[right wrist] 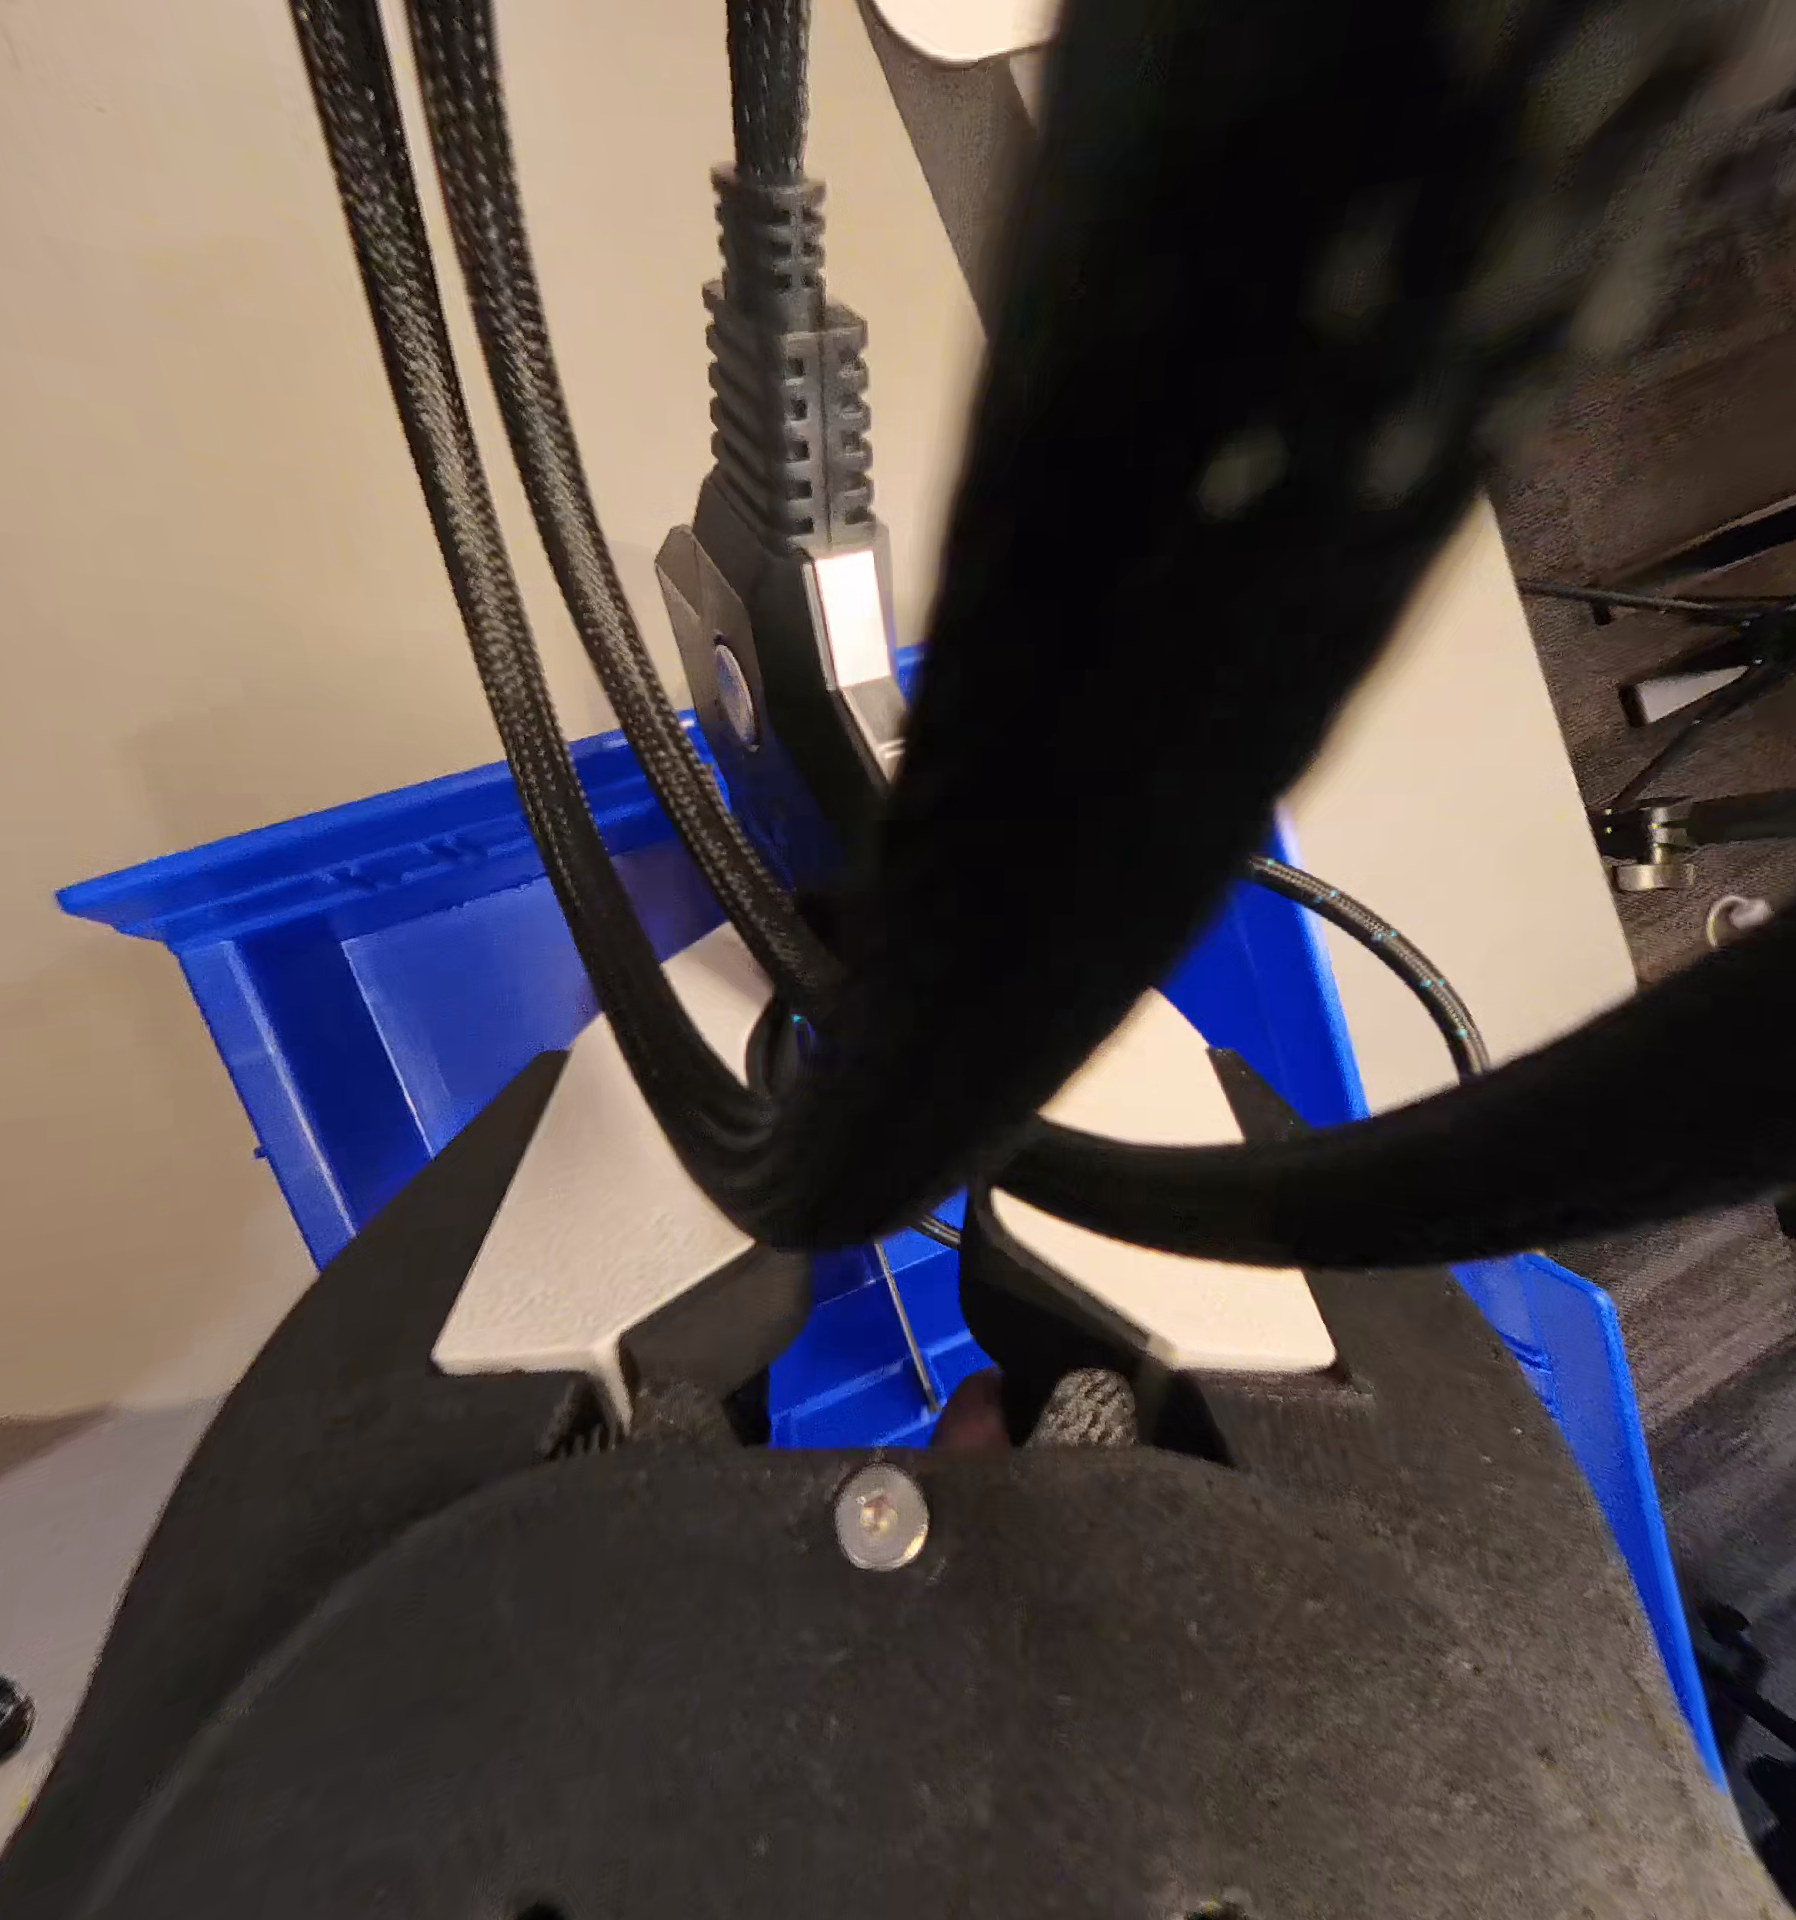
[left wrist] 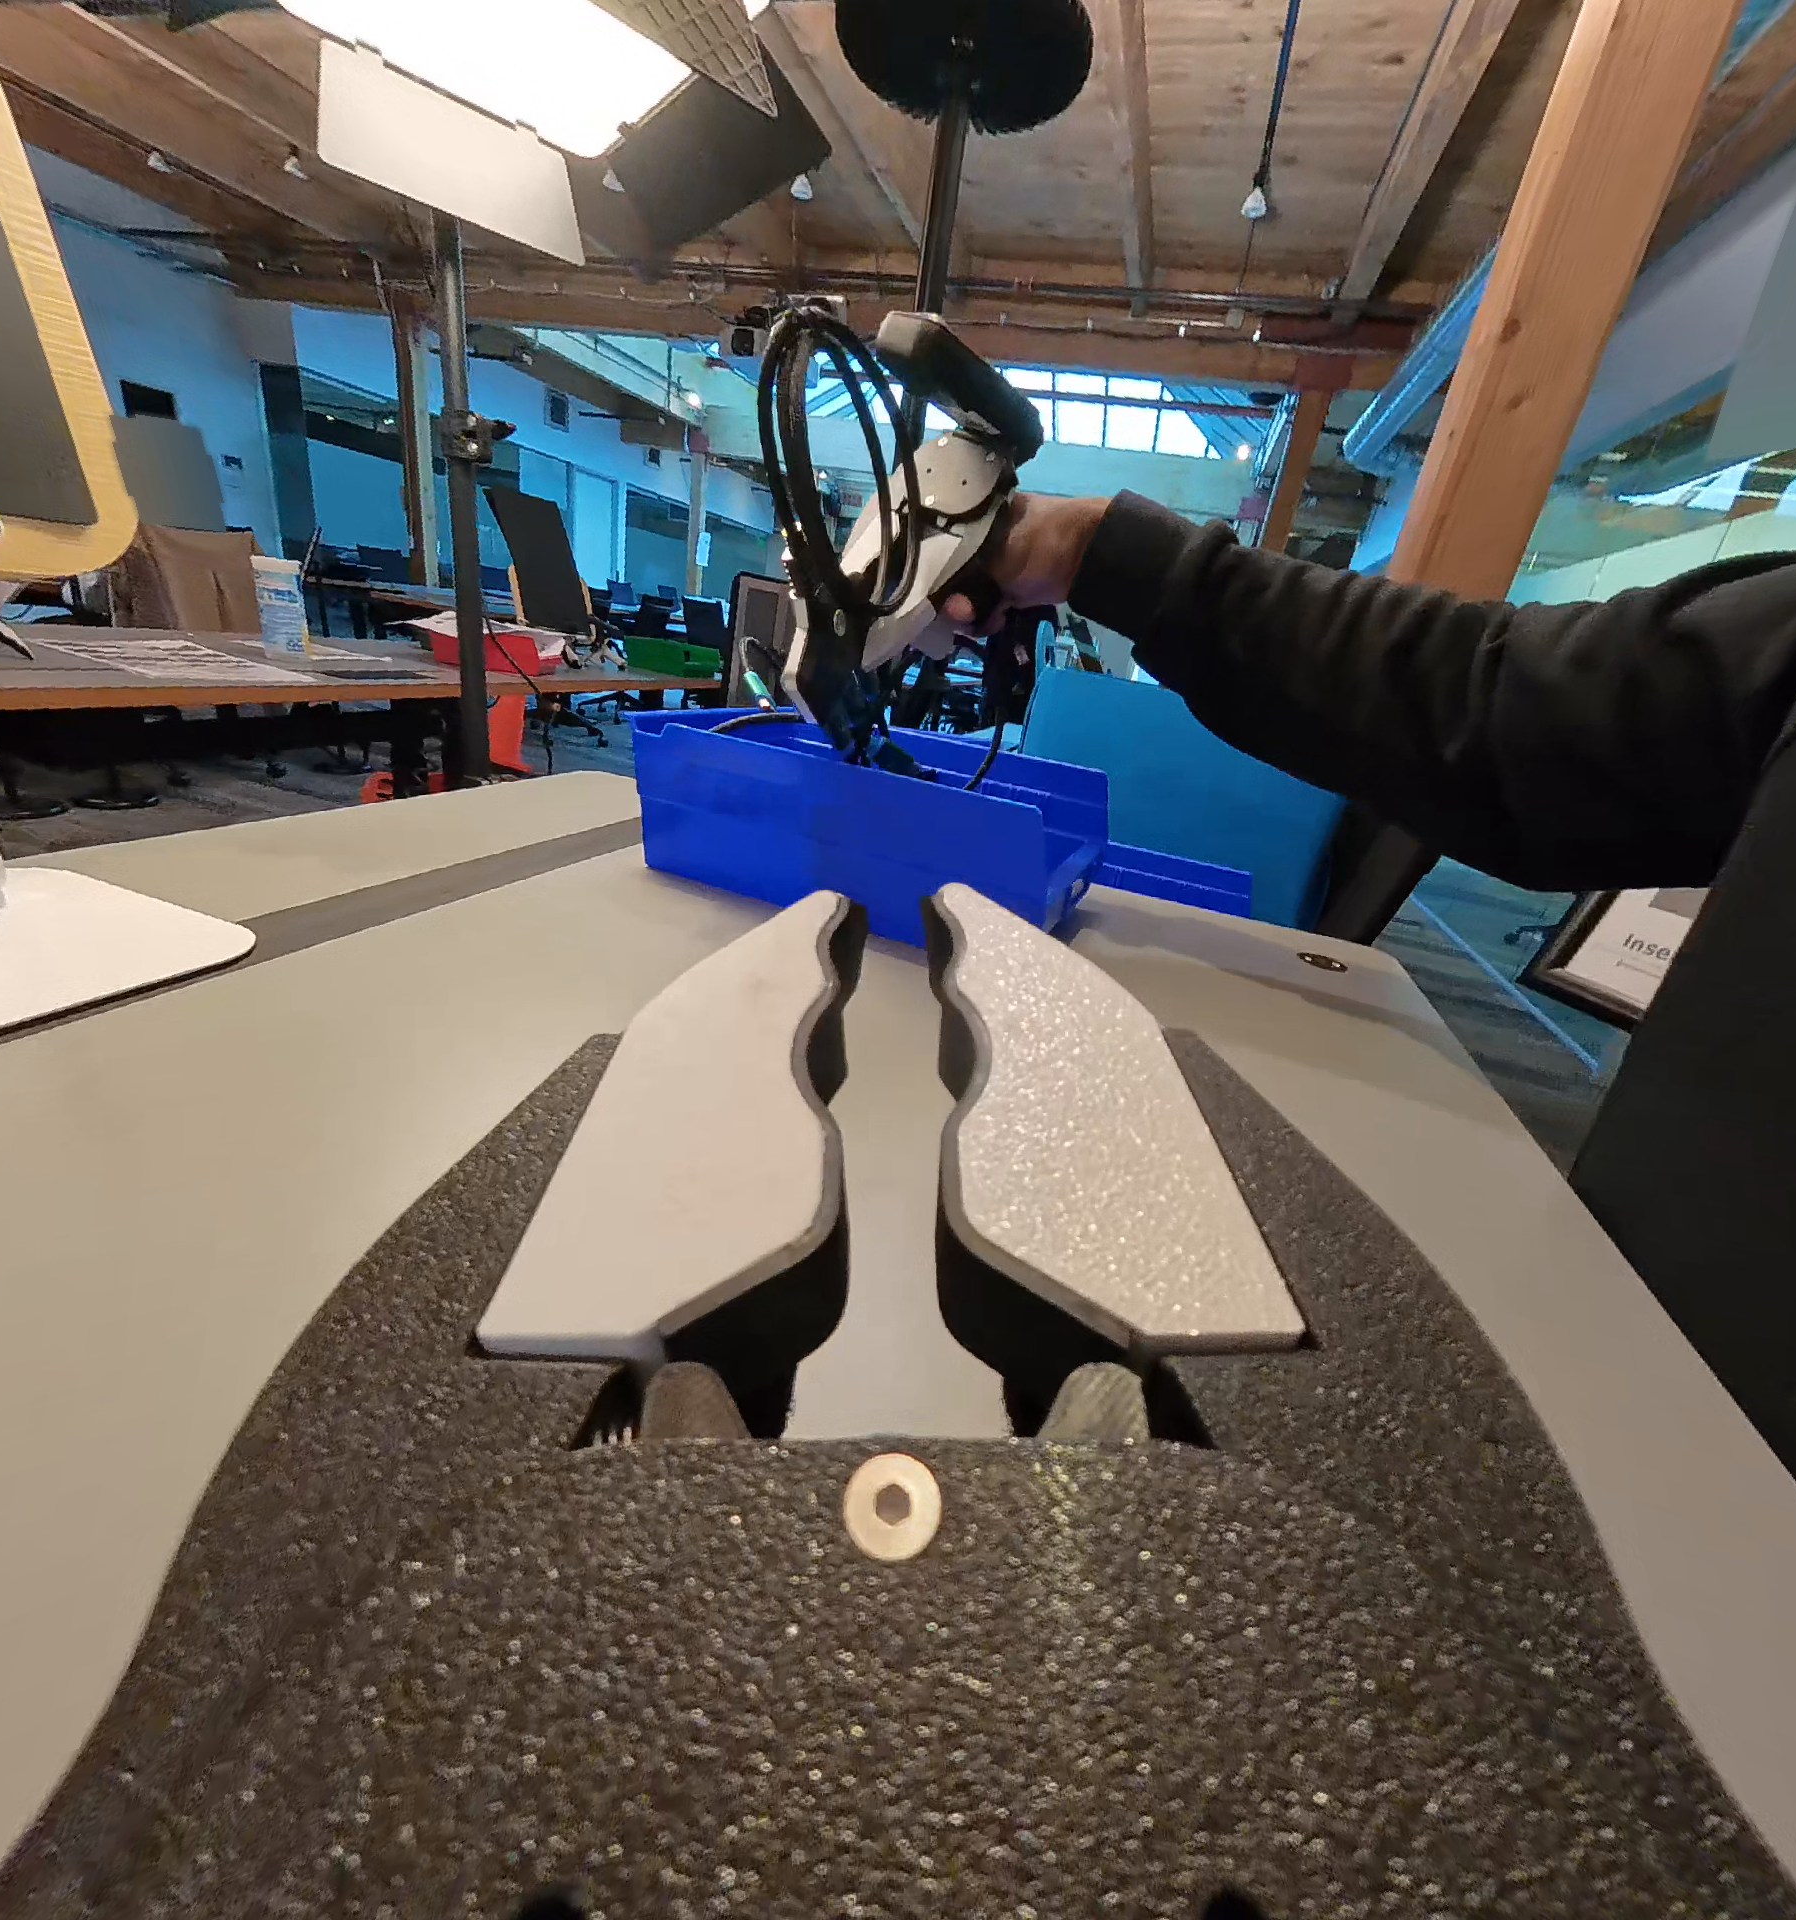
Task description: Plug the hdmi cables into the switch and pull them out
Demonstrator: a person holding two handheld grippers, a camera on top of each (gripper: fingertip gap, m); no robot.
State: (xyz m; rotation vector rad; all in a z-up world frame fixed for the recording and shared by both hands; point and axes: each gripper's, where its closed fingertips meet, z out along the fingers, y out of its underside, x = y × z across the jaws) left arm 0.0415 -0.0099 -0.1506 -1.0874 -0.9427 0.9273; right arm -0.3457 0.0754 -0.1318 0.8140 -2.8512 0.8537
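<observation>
A coiled black braided HDMI cable (right wrist: 603, 831) hangs in loops over a blue plastic bin (right wrist: 281, 997), and 1 of its plugs (right wrist: 790, 488), with a ribbed strain relief and a shiny metal face, dangles above the bin's far rim. The right gripper (right wrist: 878, 1236) is clenched on the bundle: its 2 fingers close on the bottom of the loops, with only a narrow gap between them where the strands pass. Blurred black strands sweep across the upper right of the right wrist view, too close to the lens to resolve.

The left wrist view shows what the close view cannot: the right gripper (left wrist: 852, 717) is tilted steeply down into the bin (left wrist: 852, 831), held by a hand (left wrist: 1039, 551) at the end of a black sleeve (left wrist: 1393, 707), with the cable loops (left wrist: 821, 468) rising above it as a ring. The left gripper (left wrist: 889, 914) holds nothing; its 2 grey fingers are slightly parted, hovering low over the grey counter (left wrist: 302, 1091) just short of the bin. No switch can be made out in either view.

The bin sits at the counter's far end. A white monitor base (left wrist: 73, 956) rests at the left. Behind lies an open workspace with desks, chairs, a studio light panel (left wrist: 478, 62) and wooden ceiling beams.
</observation>
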